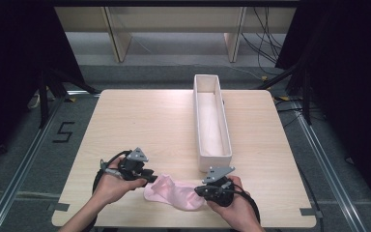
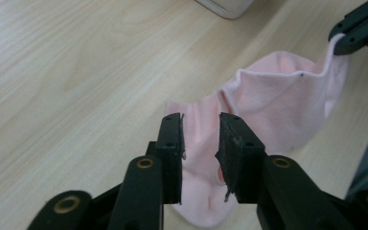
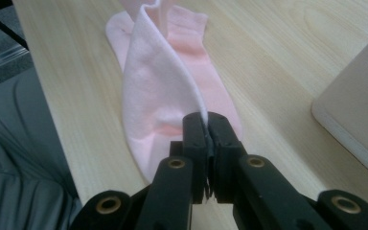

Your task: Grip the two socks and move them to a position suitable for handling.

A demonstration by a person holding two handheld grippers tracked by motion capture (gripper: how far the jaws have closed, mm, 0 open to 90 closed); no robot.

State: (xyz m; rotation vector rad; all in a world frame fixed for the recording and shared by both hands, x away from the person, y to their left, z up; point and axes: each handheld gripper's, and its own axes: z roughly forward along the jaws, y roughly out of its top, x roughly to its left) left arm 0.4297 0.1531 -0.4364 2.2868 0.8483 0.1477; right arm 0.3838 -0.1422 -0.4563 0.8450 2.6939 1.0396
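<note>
While the right gripper (image 3: 206, 125) pinches the pink sock's (image 1: 174, 192) edge shut, left gripper (image 2: 200, 136) sits part-open, gripping nothing — re-clamp lower w/ sock flat, away from the white tray (image 1: 226, 126).

Occlusion notes:
- High view: right tongs (image 1: 211, 189) and the hand cover one end of the pink sock (image 1: 174, 193); left tongs (image 1: 150, 175) cover the opposite tip. Pad contact too small to tell there.
- Left gripper view: sock's near end runs behind the pads (image 2: 172, 143), partly hidden. White tray (image 2: 227, 5) cut by the top edge, only a corner in frame. Other tongs cut by the right edge.
- Right gripper view: sock's far end cut by the top edge; tray (image 3: 359, 124) cut by the right edge. Pinched sock edge hidden between the closed pads (image 3: 194, 139).
- Bench (image 1: 140, 121) near edge partly hidden behind both forearms.
</note>
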